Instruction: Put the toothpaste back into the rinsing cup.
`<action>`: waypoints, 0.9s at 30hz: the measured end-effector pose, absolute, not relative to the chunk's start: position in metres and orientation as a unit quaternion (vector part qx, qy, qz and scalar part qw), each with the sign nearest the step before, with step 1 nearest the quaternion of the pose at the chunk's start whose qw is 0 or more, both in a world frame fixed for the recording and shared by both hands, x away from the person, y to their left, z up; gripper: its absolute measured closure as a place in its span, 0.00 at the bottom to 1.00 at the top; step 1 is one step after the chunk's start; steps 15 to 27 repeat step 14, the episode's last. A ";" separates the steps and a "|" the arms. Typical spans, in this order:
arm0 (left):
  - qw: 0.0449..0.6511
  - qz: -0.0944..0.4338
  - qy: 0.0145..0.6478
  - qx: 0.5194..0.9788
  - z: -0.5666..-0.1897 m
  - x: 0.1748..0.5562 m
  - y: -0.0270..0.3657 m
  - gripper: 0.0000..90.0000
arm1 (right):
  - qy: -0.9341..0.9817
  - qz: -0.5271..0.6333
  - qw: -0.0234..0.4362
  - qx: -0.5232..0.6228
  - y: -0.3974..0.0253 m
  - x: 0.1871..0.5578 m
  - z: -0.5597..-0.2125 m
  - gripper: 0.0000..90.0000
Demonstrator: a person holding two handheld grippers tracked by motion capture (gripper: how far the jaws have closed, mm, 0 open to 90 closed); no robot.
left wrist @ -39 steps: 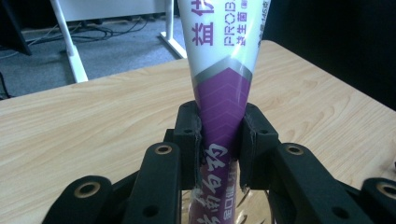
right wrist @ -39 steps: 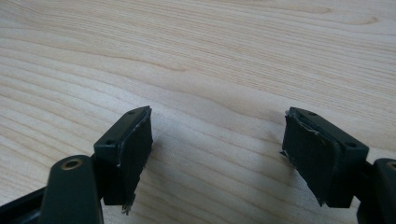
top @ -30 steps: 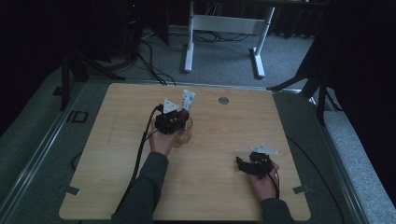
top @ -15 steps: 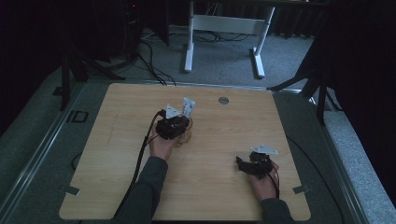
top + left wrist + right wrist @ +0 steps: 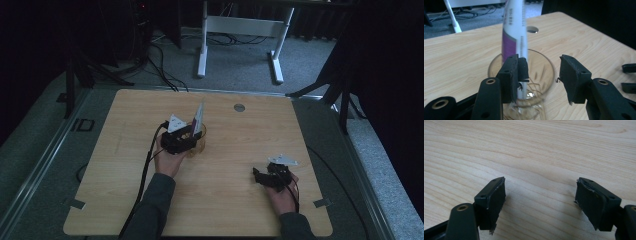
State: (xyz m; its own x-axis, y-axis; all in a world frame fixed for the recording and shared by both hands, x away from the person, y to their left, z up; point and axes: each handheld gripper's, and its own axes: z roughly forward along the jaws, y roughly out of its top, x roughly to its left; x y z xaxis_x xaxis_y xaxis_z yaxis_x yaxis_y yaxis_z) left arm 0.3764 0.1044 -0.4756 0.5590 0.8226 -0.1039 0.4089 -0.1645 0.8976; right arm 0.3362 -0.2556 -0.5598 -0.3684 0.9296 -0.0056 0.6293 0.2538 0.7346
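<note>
Scene: wooden worktop (image 5: pixel 125 200) under a fixed high camera; a person's forearms enter from 6 o'clock, one tool in each hand.

Thing in hand: a white tube with a purple band (image 5: pixel 514 32), standing nose-down in a clear glass cup (image 5: pixel 537 75). In the high view the tube (image 5: pixel 198 118) leans out of the cup (image 5: pixel 199 145) toward 12 o'clock.

Where it is: cup sits left of the worktop's centre, at about 7 o'clock from the round cable hole (image 5: pixel 239 107) and well apart from it.

Left tool (image 5: pixel 541 75): jaws parted over the cup mouth. The left-hand pad (image 5: pixel 523 68) lies against the tube's side; the other pad stands clear of it with an open gap between. No squeeze on the tube.

Right tool (image 5: pixel 540 202): jaws spread wide, nothing between them, bare wood beneath. In the high view it (image 5: pixel 267 176) rests low on the worktop at about 4 o'clock from the cup, well apart.

Step in hand (judgement): tube is delivered into the cup; the left tool looks to be at the let-go or just past it.

Next move (judgement): draw the left tool straight back toward 6 o'clock with jaws kept wide, so the touching pad slides off without dragging the tube.

Watch for: the tube is tall and leaning, the cup light; a sideways nudge could tip either.
</note>
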 end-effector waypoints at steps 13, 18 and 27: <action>0.441 0.230 0.484 0.720 -0.490 0.361 0.150 0.38 | 0.759 0.330 0.228 0.513 -0.256 0.336 -0.560 0.27; 0.406 0.230 0.515 0.719 -0.506 0.364 0.163 0.38 | 0.759 0.329 0.227 0.514 -0.256 0.336 -0.560 0.27; 0.406 0.230 0.515 0.719 -0.506 0.364 0.163 0.38 | 0.759 0.329 0.227 0.514 -0.256 0.336 -0.560 0.27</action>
